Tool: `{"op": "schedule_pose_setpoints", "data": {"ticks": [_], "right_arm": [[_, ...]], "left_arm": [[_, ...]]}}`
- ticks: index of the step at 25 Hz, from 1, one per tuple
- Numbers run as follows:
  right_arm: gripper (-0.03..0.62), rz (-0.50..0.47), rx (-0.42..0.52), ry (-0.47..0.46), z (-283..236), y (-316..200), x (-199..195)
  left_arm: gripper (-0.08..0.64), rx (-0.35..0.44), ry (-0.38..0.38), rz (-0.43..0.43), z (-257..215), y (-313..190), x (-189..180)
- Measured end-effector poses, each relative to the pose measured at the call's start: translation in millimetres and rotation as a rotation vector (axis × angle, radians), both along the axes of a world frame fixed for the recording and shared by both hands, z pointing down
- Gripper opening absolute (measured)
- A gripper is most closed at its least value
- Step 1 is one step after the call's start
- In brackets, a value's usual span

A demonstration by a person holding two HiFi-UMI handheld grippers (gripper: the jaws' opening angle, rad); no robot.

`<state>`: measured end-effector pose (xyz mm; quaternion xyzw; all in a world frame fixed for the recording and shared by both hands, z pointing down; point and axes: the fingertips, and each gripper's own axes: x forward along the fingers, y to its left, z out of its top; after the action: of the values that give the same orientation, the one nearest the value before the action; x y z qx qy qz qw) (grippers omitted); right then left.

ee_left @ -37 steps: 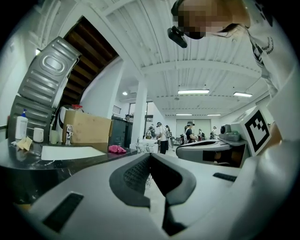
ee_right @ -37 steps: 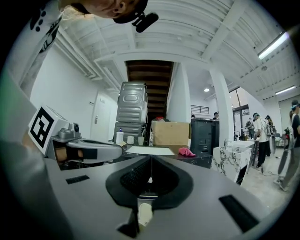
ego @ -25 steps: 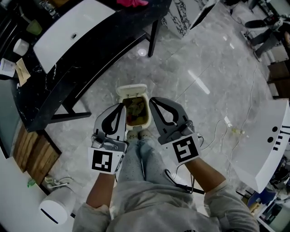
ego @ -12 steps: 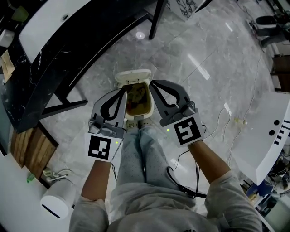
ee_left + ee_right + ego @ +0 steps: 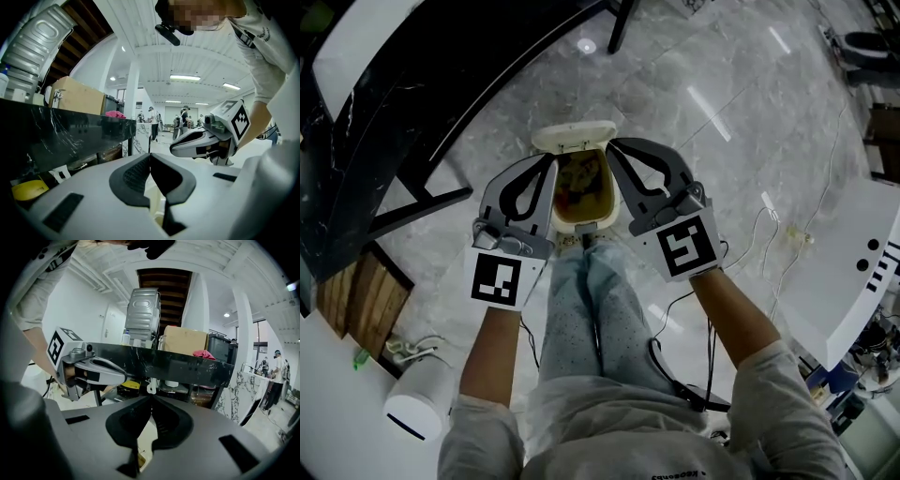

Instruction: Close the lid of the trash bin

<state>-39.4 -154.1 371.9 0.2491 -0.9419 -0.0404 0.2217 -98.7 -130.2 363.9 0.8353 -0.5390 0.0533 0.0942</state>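
A small cream trash bin (image 5: 602,222) stands on the marble floor just past the person's feet. Its lid (image 5: 574,137) is tipped open at the far side and rubbish shows inside. My left gripper (image 5: 550,162) hangs over the bin's left rim, shut with nothing between its pads. Over the right rim my right gripper (image 5: 611,146) is also shut and empty. In the left gripper view the closed tips (image 5: 150,155) point level, with cream bin plastic (image 5: 154,206) below them and the right gripper (image 5: 206,140) beside. The right gripper view shows its closed tips (image 5: 151,397) and the left gripper (image 5: 93,369).
A black marble-topped table (image 5: 412,112) runs along the left, its legs near the bin. A white appliance (image 5: 417,408) and a wooden panel (image 5: 356,291) sit at the lower left. A white counter (image 5: 862,281) and floor cables (image 5: 759,253) are on the right.
Both grippers have sunk toward the bin and stayed shut. They now flank its opening more closely, and the head camera has leaned further over it.
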Motion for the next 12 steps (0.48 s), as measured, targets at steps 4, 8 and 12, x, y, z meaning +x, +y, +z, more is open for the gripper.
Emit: {"op": "schedule_pose_setpoints", "data": {"ticks": [4, 8, 12], "right_arm": [[0.032, -0.018, 0.001, 0.041, 18.2, -5.4, -2.5], [0.032, -0.039, -0.004, 0.072, 34.2, -9.3, -5.3], [0.032, -0.047, -0.022, 0.088, 51.0, -15.0, -8.5]], "left_arm": [[0.020, -0.010, -0.005, 0.004, 16.4, -6.6, -1.6], [0.020, -0.021, -0.022, 0.018, 31.9, -14.1, -2.9], [0.020, -0.031, -0.049, 0.031, 48.4, -23.3, -7.0]]}}
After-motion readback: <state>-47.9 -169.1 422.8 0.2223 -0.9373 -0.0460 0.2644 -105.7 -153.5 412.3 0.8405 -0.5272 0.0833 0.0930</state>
